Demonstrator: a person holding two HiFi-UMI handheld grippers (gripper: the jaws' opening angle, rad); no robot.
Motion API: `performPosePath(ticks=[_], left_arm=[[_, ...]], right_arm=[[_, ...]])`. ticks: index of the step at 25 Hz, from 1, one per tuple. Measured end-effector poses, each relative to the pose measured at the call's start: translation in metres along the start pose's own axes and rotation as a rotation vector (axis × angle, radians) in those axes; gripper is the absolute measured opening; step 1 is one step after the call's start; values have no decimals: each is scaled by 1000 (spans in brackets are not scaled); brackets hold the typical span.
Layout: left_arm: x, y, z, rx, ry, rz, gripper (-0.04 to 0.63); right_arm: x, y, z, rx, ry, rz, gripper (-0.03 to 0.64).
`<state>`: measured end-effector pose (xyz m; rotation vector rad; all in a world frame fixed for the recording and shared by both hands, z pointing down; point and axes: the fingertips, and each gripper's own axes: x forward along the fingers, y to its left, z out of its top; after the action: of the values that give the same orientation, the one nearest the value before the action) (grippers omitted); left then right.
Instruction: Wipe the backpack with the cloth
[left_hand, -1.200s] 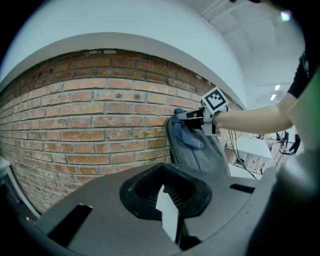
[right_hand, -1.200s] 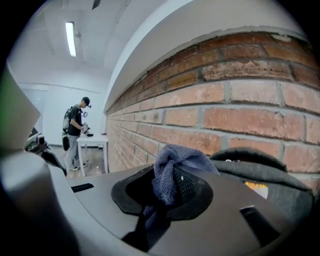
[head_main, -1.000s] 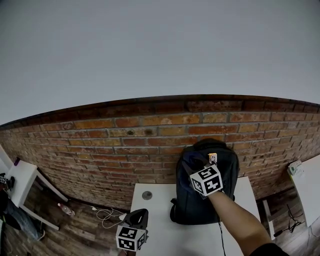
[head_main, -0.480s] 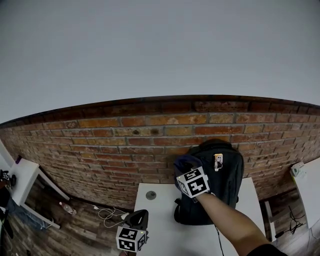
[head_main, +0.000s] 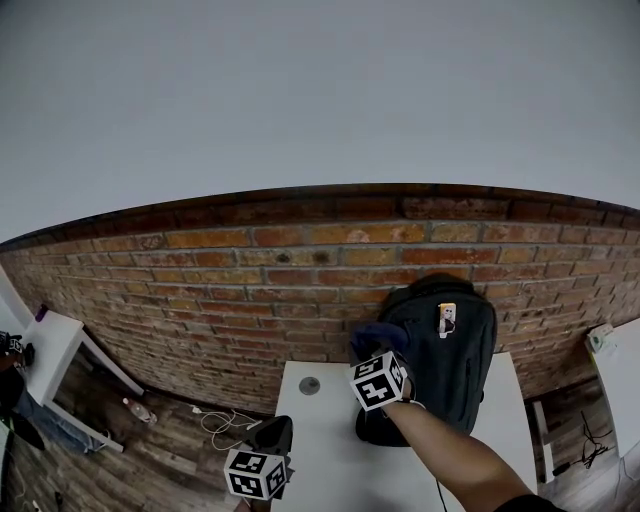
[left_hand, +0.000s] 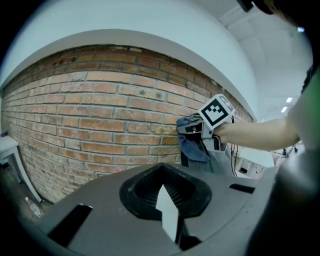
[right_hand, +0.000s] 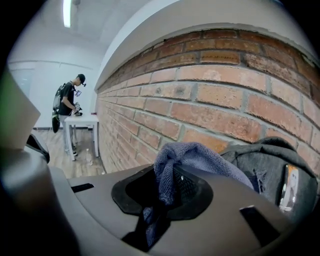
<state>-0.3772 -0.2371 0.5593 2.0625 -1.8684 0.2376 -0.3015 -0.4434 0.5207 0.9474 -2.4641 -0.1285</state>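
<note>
I have the right gripper (head_main: 372, 352) up at the backpack (head_main: 452, 345), its jaws pinching a bunched blue cloth (head_main: 376, 336); in the right gripper view the cloth (right_hand: 200, 157) spills out over the right gripper (right_hand: 162, 200) toward the grey fabric of the backpack (right_hand: 270, 165). The backpack stands upright at the back edge of the white table (head_main: 320, 440), leaning on the brick wall (head_main: 250, 270), so its long axis runs top to bottom. The cloth sits at its upper left shoulder and looks to be touching the side, though I cannot be sure of contact. What matters for the next pass is that the face of the backpack lies to the right of the cloth and below it, so I judge that a stroke should run down or across from here. My right forearm reaches up from the table's front edge, angled left, with the marker cube turned toward me. The left gripper (head_main: 272, 436) hangs low beyond the table's front left corner, well apart from the backpack, its jaws pressed together on nothing, as the left gripper view shows. The right one is plainly the nearer.
</note>
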Motion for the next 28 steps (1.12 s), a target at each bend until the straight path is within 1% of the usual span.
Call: performPosePath(ticks=[4, 9, 18, 23, 28], left_arm=[[-1, 0, 1, 5, -5, 2, -9], [-2, -2, -1, 3, -5, -2, -9], [-11, -3, -5, 21, 1, 10, -9], [-13, -7, -5, 45, 5, 10, -9], [-14, -11, -8, 50, 10, 4, -9]], right_arm=[[-1, 11, -13, 33, 23, 12, 66], [-3, 17, -30, 151, 50, 12, 66], [-7, 40, -69, 279, 100, 9, 66], [-13, 55, -94, 303, 125, 0, 66], [-22, 75, -119, 313, 173, 20, 66]])
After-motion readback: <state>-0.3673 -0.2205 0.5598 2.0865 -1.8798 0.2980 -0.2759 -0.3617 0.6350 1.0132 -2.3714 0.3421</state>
